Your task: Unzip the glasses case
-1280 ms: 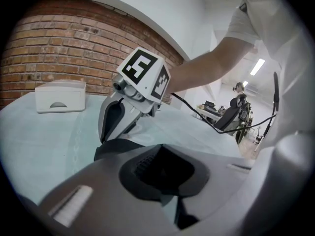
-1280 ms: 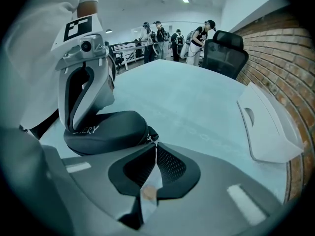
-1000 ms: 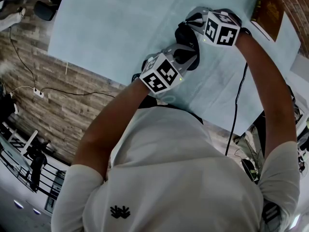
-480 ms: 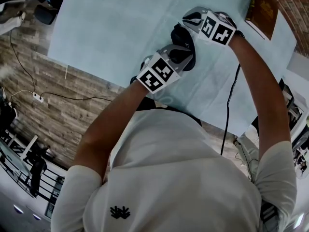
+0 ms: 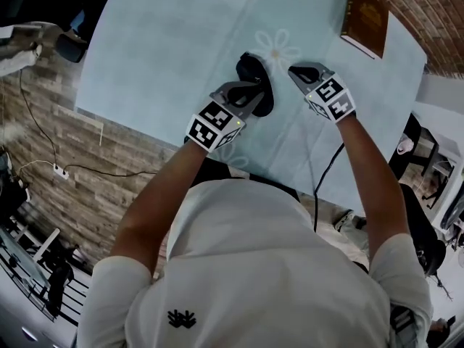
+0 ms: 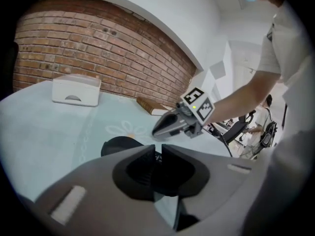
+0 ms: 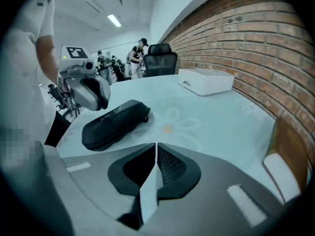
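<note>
the black glasses case (image 5: pixel 254 85) lies closed on the pale blue tablecloth (image 5: pixel 167 42), just beside a printed daisy (image 5: pixel 279 49), with a brown book (image 5: pixel 366 20) and a white box (image 7: pixel 206 81) well beyond it by the brick wall. the left gripper (image 5: pixel 245 93) is poised over the case's near end, jaws drawn together to a thin slit; whether it touches the case or pinches a zip tab is hard to tell. the right gripper (image 5: pixel 303 72) hangs just right of the case, apart from it, jaws closed on nothing.
</note>
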A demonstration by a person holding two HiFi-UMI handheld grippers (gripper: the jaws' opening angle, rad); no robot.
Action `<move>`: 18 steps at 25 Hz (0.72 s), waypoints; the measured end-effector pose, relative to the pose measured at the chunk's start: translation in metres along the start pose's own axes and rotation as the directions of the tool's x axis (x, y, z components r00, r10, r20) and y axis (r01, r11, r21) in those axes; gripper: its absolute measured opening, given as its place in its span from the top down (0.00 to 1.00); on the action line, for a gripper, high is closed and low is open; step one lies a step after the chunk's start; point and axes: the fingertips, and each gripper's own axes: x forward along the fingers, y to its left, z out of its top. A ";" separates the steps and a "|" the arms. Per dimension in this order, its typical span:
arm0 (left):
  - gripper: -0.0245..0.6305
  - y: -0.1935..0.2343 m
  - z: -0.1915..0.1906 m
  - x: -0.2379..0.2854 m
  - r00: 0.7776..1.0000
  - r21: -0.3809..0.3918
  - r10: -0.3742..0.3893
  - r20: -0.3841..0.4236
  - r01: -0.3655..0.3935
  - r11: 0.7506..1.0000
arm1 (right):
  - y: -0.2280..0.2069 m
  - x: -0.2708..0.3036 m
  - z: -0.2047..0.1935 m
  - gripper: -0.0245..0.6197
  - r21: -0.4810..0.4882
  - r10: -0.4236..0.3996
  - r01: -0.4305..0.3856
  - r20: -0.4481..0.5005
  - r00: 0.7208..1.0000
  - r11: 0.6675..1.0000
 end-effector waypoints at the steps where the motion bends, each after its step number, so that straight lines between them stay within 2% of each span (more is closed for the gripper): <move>1: 0.88 -0.001 0.001 -0.004 1.000 -0.001 0.013 0.006 -0.013 1.000 | 0.007 -0.011 -0.008 0.94 0.038 -0.016 0.015 0.012 1.000 0.999; 4: 0.88 -0.005 0.002 -0.014 0.998 0.003 0.058 0.015 -0.059 0.998 | 0.027 -0.045 -0.024 0.94 0.137 -0.055 0.046 0.066 0.996 0.990; 7: 0.88 -0.015 0.006 -0.024 0.994 0.007 0.105 0.030 -0.105 0.994 | 0.052 -0.076 -0.036 0.96 0.181 -0.070 0.047 0.121 0.990 0.982; 12: 0.88 -0.044 0.012 -0.056 0.984 -0.059 0.158 0.082 -0.153 0.986 | 0.102 -0.114 -0.038 0.96 0.191 -0.058 0.021 0.191 0.980 0.981; 18: 0.88 -0.088 0.012 -0.086 0.963 -0.053 0.250 0.098 -0.246 0.968 | 0.146 -0.152 -0.037 0.96 0.149 -0.008 -0.031 0.254 0.967 0.988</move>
